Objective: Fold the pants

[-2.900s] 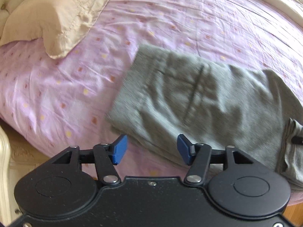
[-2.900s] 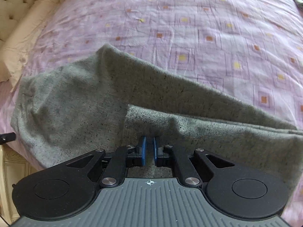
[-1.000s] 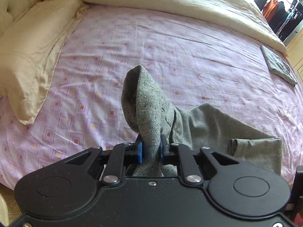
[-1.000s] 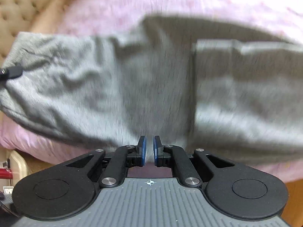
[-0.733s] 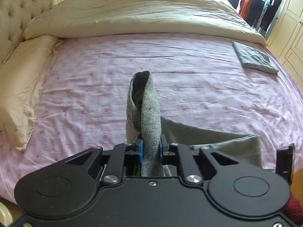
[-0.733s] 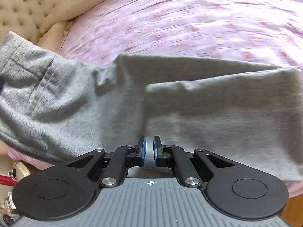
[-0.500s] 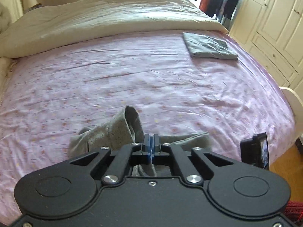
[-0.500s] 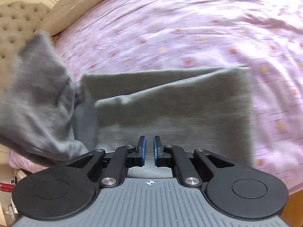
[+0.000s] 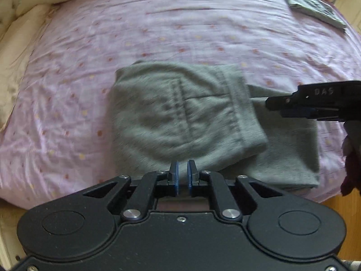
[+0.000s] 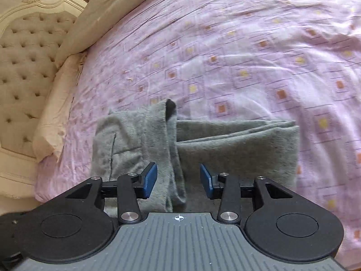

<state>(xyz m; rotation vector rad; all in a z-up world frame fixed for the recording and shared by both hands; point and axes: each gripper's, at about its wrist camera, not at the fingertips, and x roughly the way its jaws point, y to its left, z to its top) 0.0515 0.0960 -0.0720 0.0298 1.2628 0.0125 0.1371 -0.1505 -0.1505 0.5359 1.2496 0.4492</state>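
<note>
The right gripper (image 10: 178, 181) had just been opening, its pads wide apart with the waistband fold of the pants (image 10: 171, 149) loose between them. The left gripper (image 9: 182, 176) had parted a sliver, gripping nothing. Letting go cleanly, both should back off without dragging cloth. The pants lay folded near the bed's (image 9: 203, 29) edge. Only the left view showed another folded garment (image 9: 311, 2) far off; only the right showed the headboard (image 10: 29, 52).

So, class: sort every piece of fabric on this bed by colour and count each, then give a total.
Grey: 2, the pants and the folded garment.
Cream: 2, the pillow and the duvet.
Pink: 1, the bedsheet.
Total: 5.
</note>
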